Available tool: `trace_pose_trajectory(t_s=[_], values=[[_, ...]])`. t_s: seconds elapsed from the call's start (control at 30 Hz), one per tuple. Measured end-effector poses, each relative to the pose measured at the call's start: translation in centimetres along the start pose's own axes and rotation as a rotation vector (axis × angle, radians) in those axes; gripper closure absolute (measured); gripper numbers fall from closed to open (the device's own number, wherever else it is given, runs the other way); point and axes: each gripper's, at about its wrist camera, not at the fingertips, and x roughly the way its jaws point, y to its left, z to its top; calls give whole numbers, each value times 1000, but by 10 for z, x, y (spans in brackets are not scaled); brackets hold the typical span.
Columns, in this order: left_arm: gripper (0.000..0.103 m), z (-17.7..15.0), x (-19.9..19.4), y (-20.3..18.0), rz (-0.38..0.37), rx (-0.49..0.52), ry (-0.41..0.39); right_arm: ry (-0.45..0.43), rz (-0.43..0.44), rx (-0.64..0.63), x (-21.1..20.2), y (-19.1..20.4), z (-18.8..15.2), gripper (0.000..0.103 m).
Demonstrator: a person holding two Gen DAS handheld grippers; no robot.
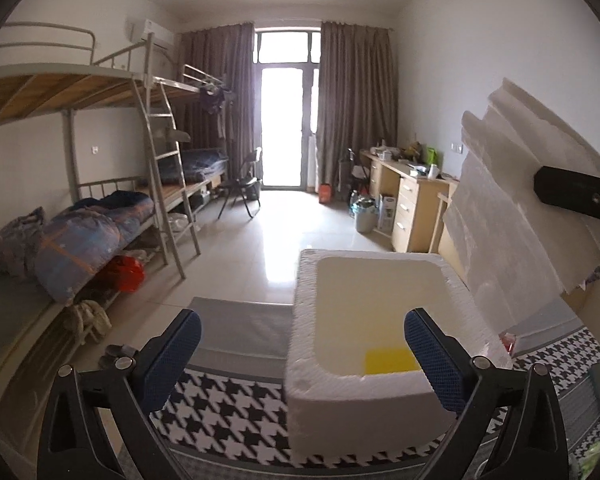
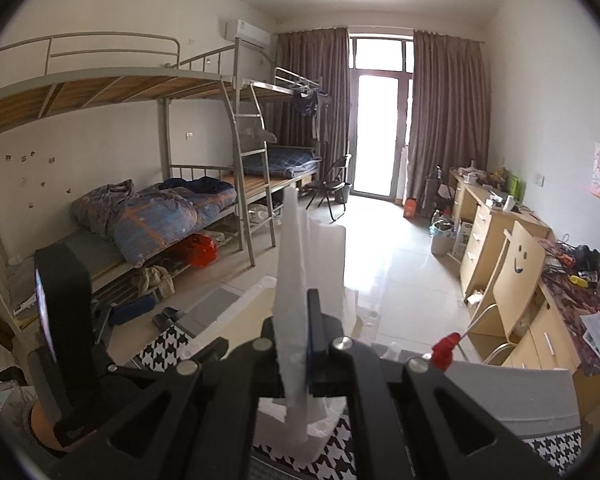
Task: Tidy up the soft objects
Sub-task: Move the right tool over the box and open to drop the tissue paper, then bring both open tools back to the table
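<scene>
Left gripper (image 1: 302,354) is hanging with fingers spread wide, holding nothing, low over the near end of a white foam box (image 1: 364,320). Its right pad (image 1: 432,356) is sitting at the box's near-right rim; whether it is touching, cannot tell. The box is standing open-topped on a black-and-white houndstooth cloth (image 1: 228,396), with a yellow piece (image 1: 392,362) lying inside at its near end.

Right gripper (image 2: 296,344) is pinching a stack of white foam sheets (image 2: 308,264) tight between its fingers, edge-on and upright in its own view. From the left camera the same sheets (image 1: 516,200) are hanging high at right, above the box's right side, tilted, with a black finger (image 1: 576,196) across them.

Far left, bunk beds (image 2: 172,160) are carrying bundled quilts (image 2: 152,216); far right, a wooden desk (image 2: 496,232) is sitting along the wall.
</scene>
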Motion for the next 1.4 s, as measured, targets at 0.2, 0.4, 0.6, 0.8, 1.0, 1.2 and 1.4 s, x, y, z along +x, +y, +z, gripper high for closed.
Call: trace_pose_trajectory(t_s=[0.2, 0.4, 0.6, 0.8, 1.0, 1.2, 1.4], values=[[1, -6, -11, 10, 20, -8, -28, 17, 16, 0, 10, 4, 0, 98], [1, -19, -18, 13, 32, 4, -50, 47, 31, -6, 23, 6, -4, 98], [1, -28, -22, 21, -20, -35, -24, 92, 23, -14, 43, 8, -9, 98], [1, -34, -32, 24, -38, -34, -53, 132, 12, 0, 58, 4, -14, 98], [1, -42, -43, 24, -73, -51, -66, 197, 14, 18, 75, -1, -22, 97], [1, -49, -51, 20, -77, -32, -79, 242, 21, 25, 86, -1, -26, 56], [1, -56, -54, 16, -90, -18, -73, 230, 14, 40, 79, -4, -24, 41]])
